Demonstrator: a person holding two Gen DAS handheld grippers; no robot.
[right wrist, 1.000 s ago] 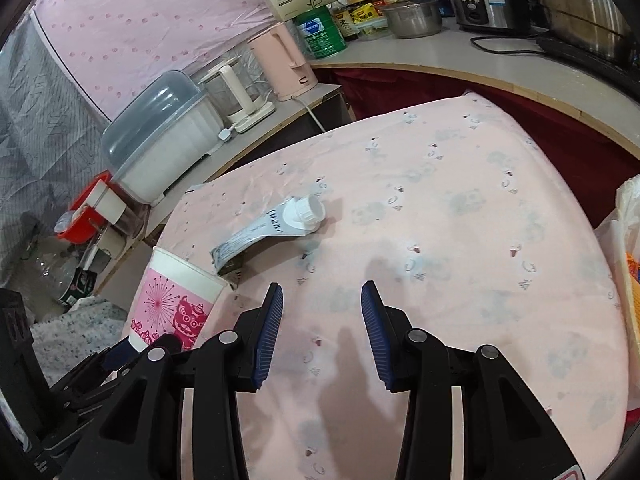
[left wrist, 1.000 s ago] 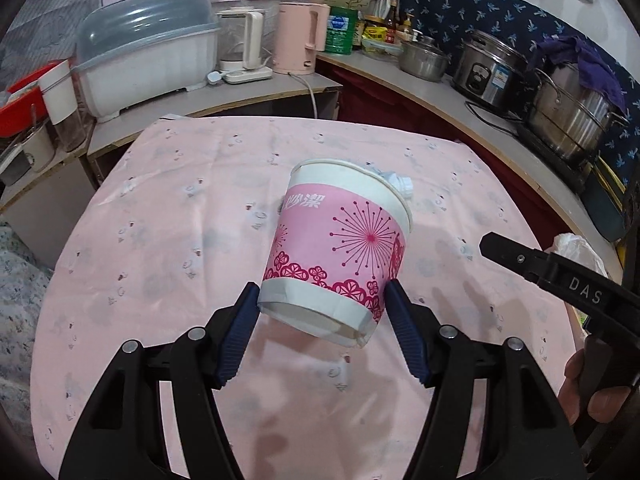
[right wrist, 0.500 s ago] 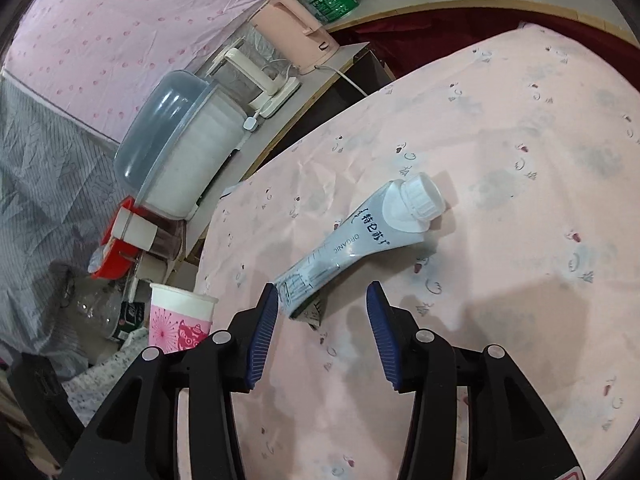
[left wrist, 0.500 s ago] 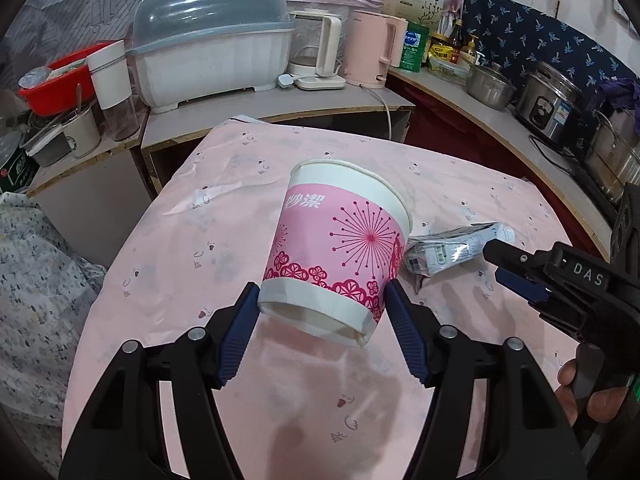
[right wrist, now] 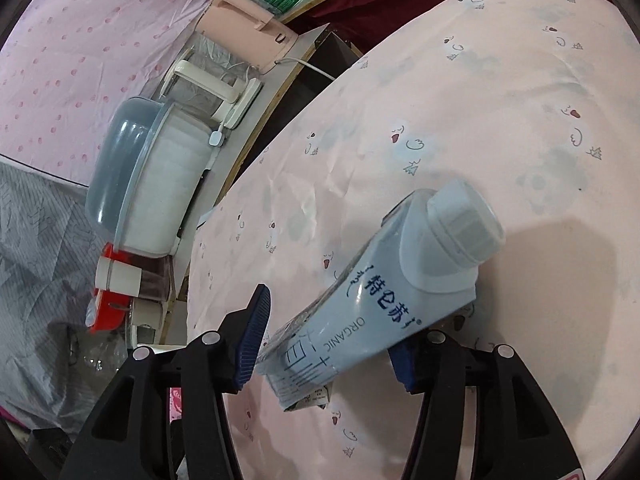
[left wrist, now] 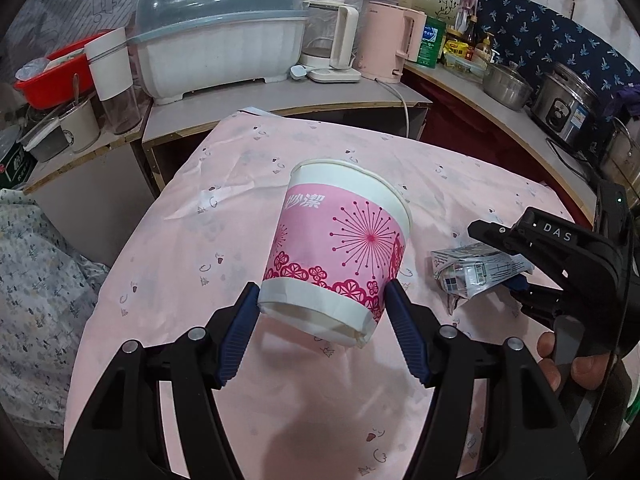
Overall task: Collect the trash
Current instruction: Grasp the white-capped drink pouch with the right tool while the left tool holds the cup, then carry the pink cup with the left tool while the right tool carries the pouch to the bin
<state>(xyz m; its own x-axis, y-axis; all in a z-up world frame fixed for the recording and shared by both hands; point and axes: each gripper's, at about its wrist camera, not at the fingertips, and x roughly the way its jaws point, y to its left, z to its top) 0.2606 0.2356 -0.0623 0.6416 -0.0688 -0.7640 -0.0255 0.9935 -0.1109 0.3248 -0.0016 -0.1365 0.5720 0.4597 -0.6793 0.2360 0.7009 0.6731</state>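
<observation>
A round table [left wrist: 168,264] draped in a pale pink patterned cloth [right wrist: 460,120] fills most of both views. Beyond its far edge runs a grey counter [left wrist: 280,100] that carries a white dish rack with a grey domed lid [left wrist: 218,36], a glass kettle with a cream handle [left wrist: 334,46] and a pink electric kettle [left wrist: 386,46]. Farther right along the counter stand a steel pot [left wrist: 506,88] and a rice cooker [left wrist: 568,104]. At the far left sits a red basin [left wrist: 52,76].

Over the middle of the table, the left gripper [left wrist: 320,330] pinches a pink and white paper cup [left wrist: 338,252] by its base, blue pads pressed on either side. The cup is lifted clear of the cloth and tilted, its rim pointing away.

To the right of the cup, a crushed grey drink carton [right wrist: 384,292] with a wide white screw cap [right wrist: 466,224] lies on its side on the cloth, cap toward the far right. The right gripper [right wrist: 326,338] straddles the carton's flattened near end; its jaws are opening, with the carton between them and the pads not pressing it. A hand [left wrist: 568,364] grips the right gripper's handle at the near right.
</observation>
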